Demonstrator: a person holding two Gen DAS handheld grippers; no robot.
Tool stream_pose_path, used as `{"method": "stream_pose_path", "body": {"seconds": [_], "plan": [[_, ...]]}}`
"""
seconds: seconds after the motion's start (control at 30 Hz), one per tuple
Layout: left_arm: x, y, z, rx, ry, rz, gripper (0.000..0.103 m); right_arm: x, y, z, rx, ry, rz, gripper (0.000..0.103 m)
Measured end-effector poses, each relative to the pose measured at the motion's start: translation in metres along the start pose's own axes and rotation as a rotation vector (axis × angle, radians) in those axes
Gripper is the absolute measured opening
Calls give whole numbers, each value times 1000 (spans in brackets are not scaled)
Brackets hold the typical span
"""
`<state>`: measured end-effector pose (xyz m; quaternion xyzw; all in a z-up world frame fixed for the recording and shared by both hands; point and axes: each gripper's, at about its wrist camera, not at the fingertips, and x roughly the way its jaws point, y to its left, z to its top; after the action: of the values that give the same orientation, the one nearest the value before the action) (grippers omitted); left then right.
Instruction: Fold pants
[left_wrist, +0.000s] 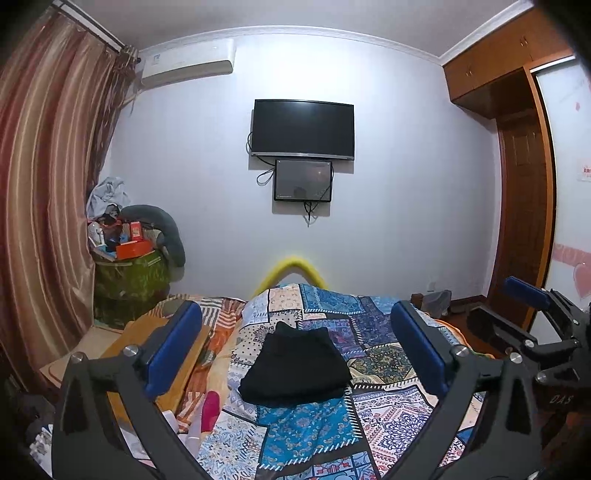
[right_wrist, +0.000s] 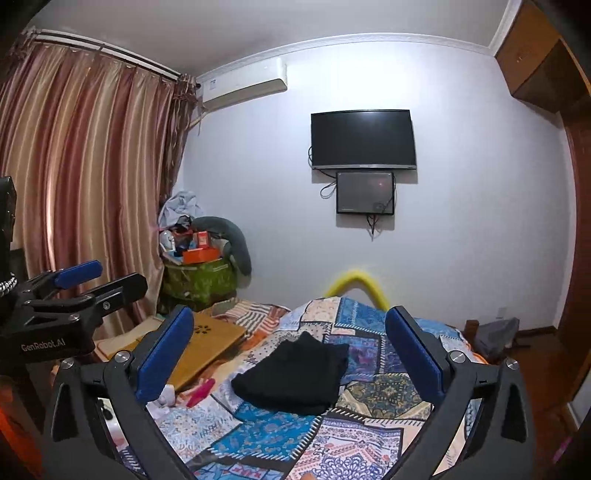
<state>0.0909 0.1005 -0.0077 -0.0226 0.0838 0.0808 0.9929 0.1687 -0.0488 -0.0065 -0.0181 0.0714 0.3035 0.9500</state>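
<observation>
Black pants (left_wrist: 295, 365) lie folded into a compact stack on the patchwork bedspread (left_wrist: 325, 435); they also show in the right wrist view (right_wrist: 295, 373). My left gripper (left_wrist: 295, 332) is open and empty, held above and short of the pants. My right gripper (right_wrist: 291, 338) is open and empty, also held back above the bed. The right gripper shows at the right edge of the left wrist view (left_wrist: 524, 310), and the left gripper at the left of the right wrist view (right_wrist: 99, 278).
A wooden lap tray (right_wrist: 207, 343) and a pink object (left_wrist: 210, 410) lie on the bed's left side. A cluttered green bin (left_wrist: 129, 284) stands by the curtain (left_wrist: 44, 206). A TV (left_wrist: 303, 129) hangs on the far wall. A wooden wardrobe (left_wrist: 524, 229) stands at right.
</observation>
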Motion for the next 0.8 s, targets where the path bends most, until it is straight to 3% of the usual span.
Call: {"method": "stream_pose_path", "body": {"seconds": [0.8], "plan": [[-3, -10, -12, 40, 22, 14, 103, -16, -3, -9, 23, 21, -17, 103]]}}
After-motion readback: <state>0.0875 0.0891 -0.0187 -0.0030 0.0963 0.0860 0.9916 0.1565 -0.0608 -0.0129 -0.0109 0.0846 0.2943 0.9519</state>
